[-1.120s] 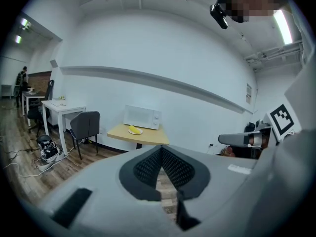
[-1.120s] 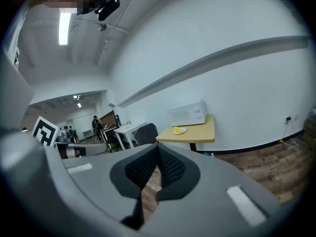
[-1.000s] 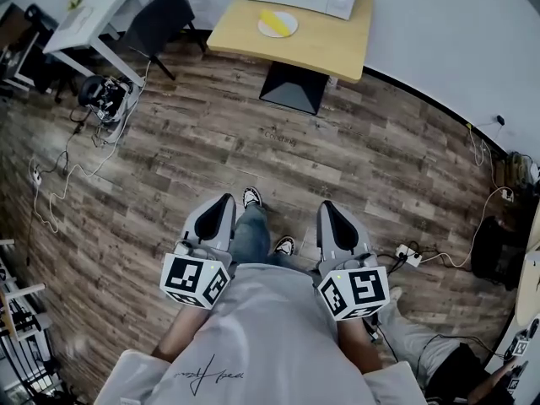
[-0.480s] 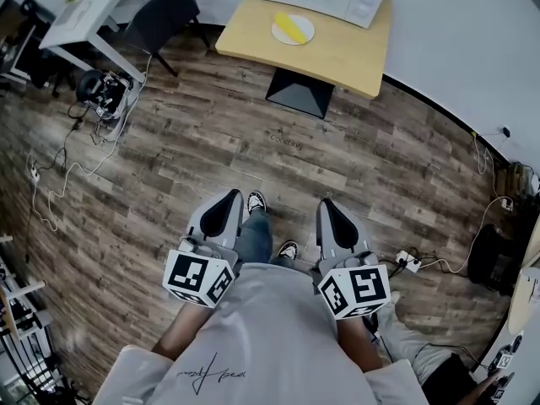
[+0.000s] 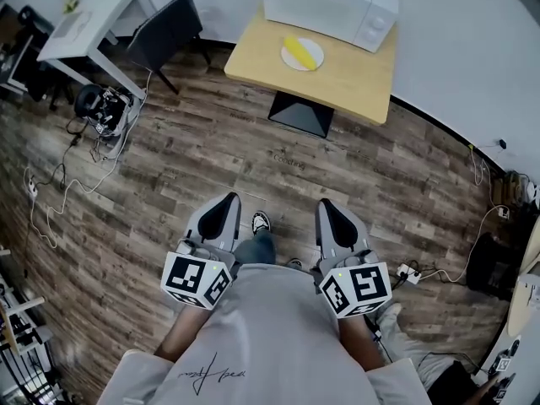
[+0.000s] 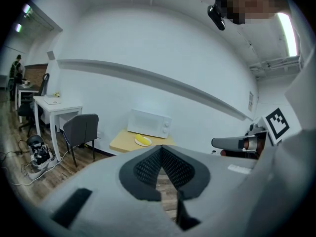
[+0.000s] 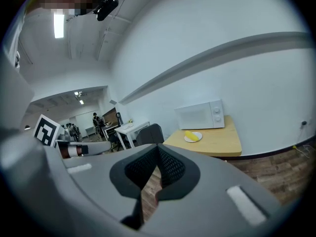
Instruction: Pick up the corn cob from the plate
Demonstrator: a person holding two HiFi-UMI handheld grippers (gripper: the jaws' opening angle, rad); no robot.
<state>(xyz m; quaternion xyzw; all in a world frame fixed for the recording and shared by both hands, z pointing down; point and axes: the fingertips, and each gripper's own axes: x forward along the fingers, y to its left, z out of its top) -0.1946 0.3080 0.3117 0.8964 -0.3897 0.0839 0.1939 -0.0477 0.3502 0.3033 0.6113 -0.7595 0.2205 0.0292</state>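
Well apart from both tools, the yellow corn cob [image 5: 295,49] lies on a round white plate [image 5: 315,60], about twelve o'clock from the left gripper [image 5: 224,202] and right gripper [image 5: 327,206], both closed and empty.

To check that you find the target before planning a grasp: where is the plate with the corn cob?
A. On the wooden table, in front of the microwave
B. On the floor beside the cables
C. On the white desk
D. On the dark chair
A: the plate bearing the corn cob lies on the wooden table, just in front of the microwave.
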